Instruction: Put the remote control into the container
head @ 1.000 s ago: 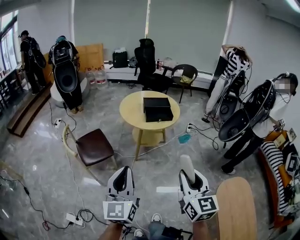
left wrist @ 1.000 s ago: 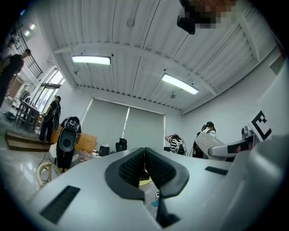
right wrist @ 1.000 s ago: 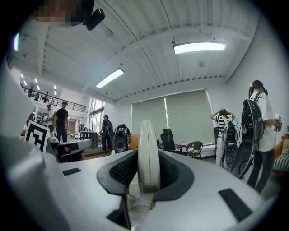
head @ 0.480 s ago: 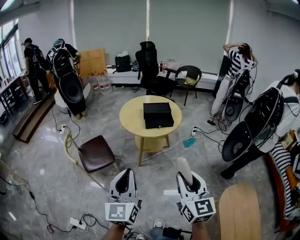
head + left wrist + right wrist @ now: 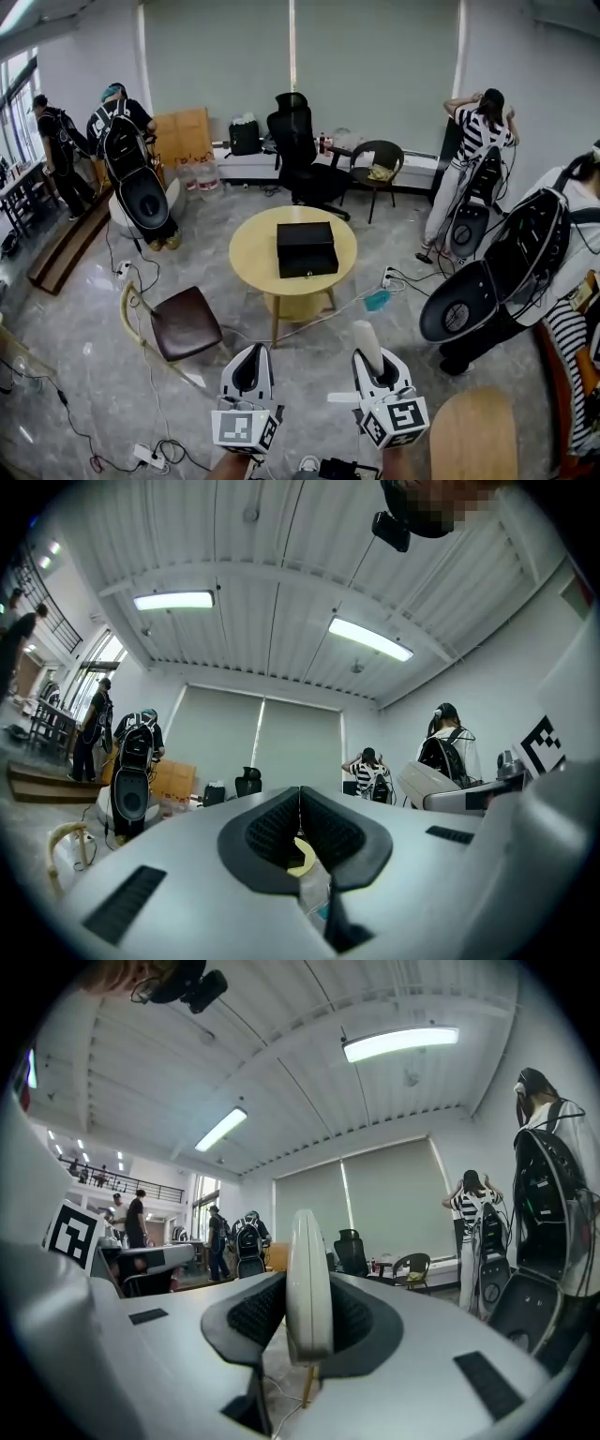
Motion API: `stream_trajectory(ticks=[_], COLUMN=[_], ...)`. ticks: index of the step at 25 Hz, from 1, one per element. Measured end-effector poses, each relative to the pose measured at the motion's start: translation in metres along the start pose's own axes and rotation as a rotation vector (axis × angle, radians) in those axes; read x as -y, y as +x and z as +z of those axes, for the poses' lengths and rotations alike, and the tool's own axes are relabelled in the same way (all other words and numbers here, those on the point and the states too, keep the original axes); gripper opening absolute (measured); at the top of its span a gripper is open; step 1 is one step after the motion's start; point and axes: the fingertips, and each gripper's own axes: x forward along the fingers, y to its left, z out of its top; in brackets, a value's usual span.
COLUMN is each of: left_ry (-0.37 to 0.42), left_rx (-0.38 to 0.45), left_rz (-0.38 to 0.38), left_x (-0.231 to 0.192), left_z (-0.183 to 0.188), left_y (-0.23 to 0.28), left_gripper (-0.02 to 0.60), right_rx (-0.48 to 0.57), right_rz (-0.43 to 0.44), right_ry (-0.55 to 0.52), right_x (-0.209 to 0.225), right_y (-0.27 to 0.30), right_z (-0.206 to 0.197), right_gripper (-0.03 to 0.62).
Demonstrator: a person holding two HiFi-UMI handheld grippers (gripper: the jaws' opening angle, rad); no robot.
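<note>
The left gripper is pressed together on nothing, seemingly idle; beside it the right gripper pinches the white remote control edge-on, its end jutting forward, probably for an easy drop. The black container sits well ahead of both, on the round table.

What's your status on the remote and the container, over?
Left gripper shut, empty. Right gripper shut on slim white remote control. Black box container on round yellow wooden table ahead. Brown-seated chair and floor cables near the path.
</note>
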Motion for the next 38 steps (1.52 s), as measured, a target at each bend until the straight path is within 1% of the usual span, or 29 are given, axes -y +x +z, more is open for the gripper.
stream_trajectory(ticks=[5,9,14,18,23,29,32,38], left_ry=[-0.002,-0.009,-0.007,-0.015,-0.004,-0.003,-0.003,-0.009], left_rx=[0.009,0.018,0.029,0.024,0.020,0.017,0.015,0.009], left_rz=[0.011,0.021,0.020,0.035,0.039,0.034,0.025,0.014], left_x=[0.005,0.010,0.018,0.014,0.010,0.007,0.004,-0.023], left_z=[-0.010,-0.011,-0.009,-0.010,-0.011,-0.016,-0.016,-0.008], left_y=[0.007,0.013,0.027,0.032,0.041,0.054,0.065,0.088], left_gripper=[0.014,0.014,0.014,0.014,0.014,0.014,0.014,0.014], right_rx=[-0.007,-0.039,-0.037,-0.047,-0.028,-0.056,-0.054,-0.058], right_rz=[0.011,0.026,0.043,0.051,0.067,0.078,0.081,0.066], right_ry=[-0.012,-0.024,-0.037,-0.067,-0.030,-0.045,-0.042,-0.053], right_x=[0.011,0.017,0.024,0.024,0.025,0.030,0.031,0.024], right_y=[0.005,0.007,0.015,0.023,0.037,0.050,0.061,0.094], right_z=[-0.009,-0.013,-0.004,-0.006,-0.002,-0.013,-0.010,0.000], right_gripper=[0.123,0.123,0.123,0.123,0.123,0.123,0.123,0.123])
